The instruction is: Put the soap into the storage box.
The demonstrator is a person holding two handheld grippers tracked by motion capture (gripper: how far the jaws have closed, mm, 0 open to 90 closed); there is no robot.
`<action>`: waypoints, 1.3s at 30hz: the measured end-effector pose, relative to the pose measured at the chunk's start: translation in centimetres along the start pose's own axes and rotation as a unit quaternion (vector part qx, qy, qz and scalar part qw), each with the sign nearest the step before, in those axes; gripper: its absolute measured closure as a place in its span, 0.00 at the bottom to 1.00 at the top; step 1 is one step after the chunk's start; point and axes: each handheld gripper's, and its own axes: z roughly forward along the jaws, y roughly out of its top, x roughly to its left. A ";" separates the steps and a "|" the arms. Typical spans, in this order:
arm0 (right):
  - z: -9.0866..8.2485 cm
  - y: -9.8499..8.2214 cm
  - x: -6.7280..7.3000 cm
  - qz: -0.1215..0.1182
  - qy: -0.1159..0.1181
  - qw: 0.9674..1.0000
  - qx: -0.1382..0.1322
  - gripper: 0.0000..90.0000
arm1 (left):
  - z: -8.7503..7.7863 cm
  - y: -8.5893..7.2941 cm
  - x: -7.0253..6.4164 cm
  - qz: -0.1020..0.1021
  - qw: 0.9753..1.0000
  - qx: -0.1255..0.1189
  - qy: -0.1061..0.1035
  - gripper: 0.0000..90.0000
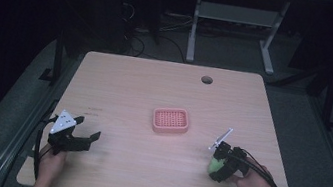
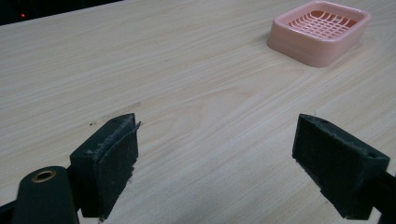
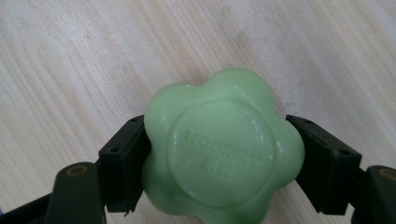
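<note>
The left hand-held gripper [image 2: 215,163] has its two black jaws wide apart over the light wooden bench [image 2: 187,70]. A pink tray [image 2: 320,30] with holes sits far off.

light wood table [image 1: 155,86], centre of frame; round cable hole [image 1: 206,79] near its far edge; faint dark scuff [image 1: 93,110] at left. white desk frame [image 1: 237,14], upper centre. loose cables [image 1: 137,43], upper left, on grey floor [image 1: 298,114].
</note>
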 end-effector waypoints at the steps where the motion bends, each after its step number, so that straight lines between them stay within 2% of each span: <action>1: 0.0 0.0 0.0 -0.003 -0.002 1.000 -0.003 0.29 | 0.0 0.0 0.0 0.001 1.000 0.001 0.000 0.16; 10: -0.6 0.0 0.0 -0.007 0.001 1.000 -0.012 0.29 | 0.0 0.0 0.0 0.002 1.000 0.003 0.000 0.16; 13: -0.4 0.0 0.0 -0.011 -0.001 1.000 0.003 0.29 | 0.0 0.0 0.0 0.001 1.000 0.001 0.000 0.16; 16: -0.3 0.0 -0.1 -0.010 0.001 1.000 0.004 0.29 | 0.0 0.0 0.0 -0.003 1.000 -0.002 0.000 0.16; 21: 0.0 0.4 -0.1 -0.010 -0.002 0.999 0.037 0.29 | 0.0 0.0 0.0 -0.002 1.000 -0.002 0.000 0.16; 26: 0.1 0.7 -0.1 -0.009 -0.001 0.999 0.052 0.29 | 0.0 0.0 0.0 -0.004 1.000 -0.002 -0.001 0.16; 30: 0.4 1.2 -0.1 -0.006 -0.001 0.997 0.081 0.29 | 0.0 0.0 0.0 -0.003 1.000 -0.001 -0.001 0.16; 39: 0.4 1.1 -0.1 -0.014 -0.001 0.997 0.074 0.29 | 0.0 0.0 0.0 -0.001 1.000 -0.001 -0.001 0.16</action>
